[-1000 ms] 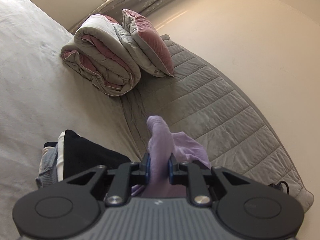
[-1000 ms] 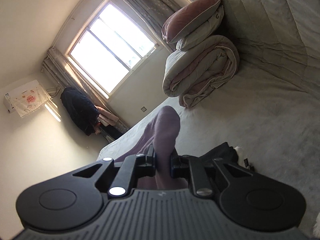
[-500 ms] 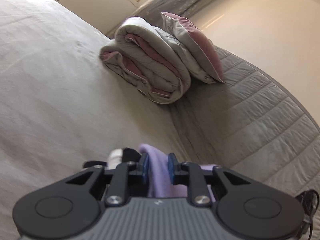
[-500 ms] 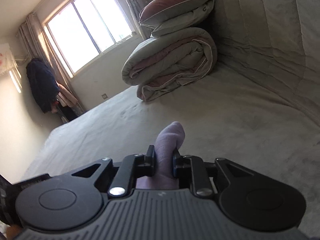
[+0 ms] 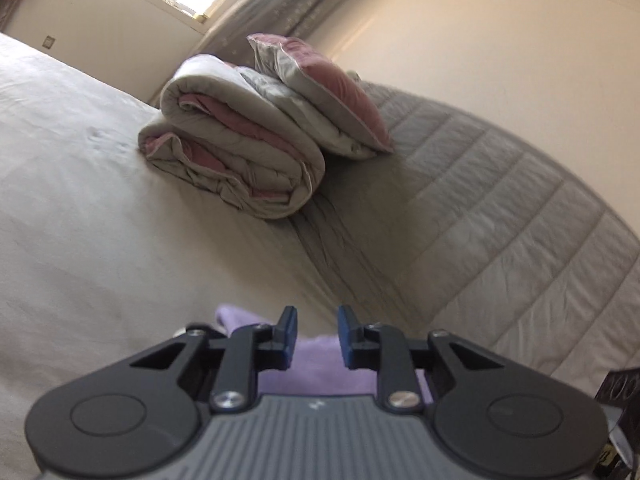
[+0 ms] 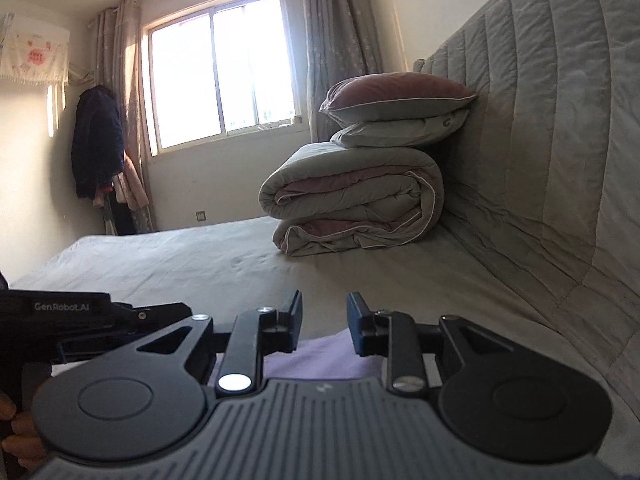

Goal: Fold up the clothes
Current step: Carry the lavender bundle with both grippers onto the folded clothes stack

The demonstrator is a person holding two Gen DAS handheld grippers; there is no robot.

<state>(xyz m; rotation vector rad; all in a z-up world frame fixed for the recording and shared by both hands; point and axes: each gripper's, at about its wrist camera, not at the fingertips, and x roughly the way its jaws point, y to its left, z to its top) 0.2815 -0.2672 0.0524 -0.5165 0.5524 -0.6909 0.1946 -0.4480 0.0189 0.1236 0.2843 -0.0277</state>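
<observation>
Both handheld grippers low & near level, jaws apart.

Left black two-finger gripper w/ blue pads (image 5: 317,322) pointed slightly down, fingers parted w/ a clear gap, pads pressing on nothing. Right black two-finger gripper w/ blue pads (image 6: 324,311) also tipped slightly down, jaws opening, gap a bit wider than the left's, nothing clamped. In right wrist view the left gripper's black body sat just to the left, alongside; person's fingers (image 6: 18,432) wrapped its handle at lower-left edge.

Soft lilac cloth garment (image 5: 320,364) lies on the bed's (image 5: 100,220) matt sheet.
</observation>
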